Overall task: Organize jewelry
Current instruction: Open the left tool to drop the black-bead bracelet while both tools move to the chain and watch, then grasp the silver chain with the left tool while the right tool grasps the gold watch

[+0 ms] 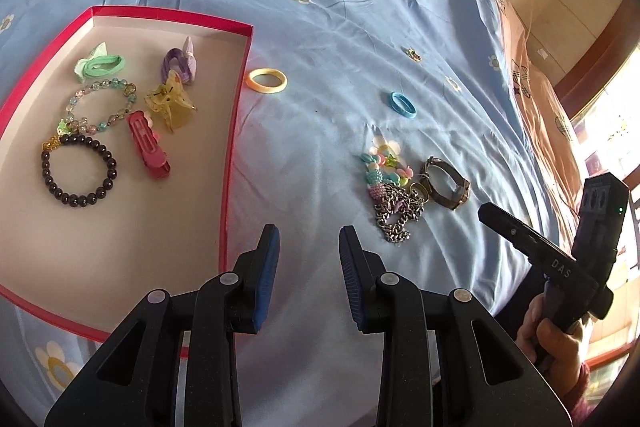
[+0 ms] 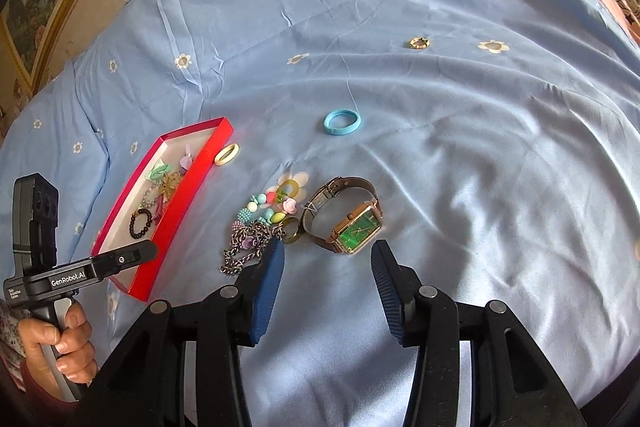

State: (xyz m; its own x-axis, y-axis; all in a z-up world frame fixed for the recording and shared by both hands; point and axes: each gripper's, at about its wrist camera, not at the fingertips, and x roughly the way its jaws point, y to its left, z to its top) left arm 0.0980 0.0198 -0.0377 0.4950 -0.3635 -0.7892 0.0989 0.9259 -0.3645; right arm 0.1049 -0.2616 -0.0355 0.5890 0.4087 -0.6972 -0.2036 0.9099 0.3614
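Left wrist view: the left gripper (image 1: 309, 239) hangs over the blue bedsheet (image 1: 320, 7) with its jaws apart and nothing between them. At the sheet's left edge lies a red-rimmed box (image 1: 236, 99) holding a black bead bracelet (image 1: 78, 171), a pink hair clip (image 1: 149, 147), a yellow claw clip (image 1: 170, 103), a pastel bead bracelet (image 1: 98, 105) and green and purple hair ties. Just outside the box's right wall lies a yellow ring (image 1: 267, 81); a blue ring (image 1: 402, 104) sits well apart.

Right wrist view: the right gripper (image 2: 328, 259) is open and empty, its tips just short of a green-faced watch (image 2: 348, 219). Beside the watch lies a chain with pastel beads (image 2: 256, 231). A small gold ring (image 2: 419, 43) rests far up the sheet.
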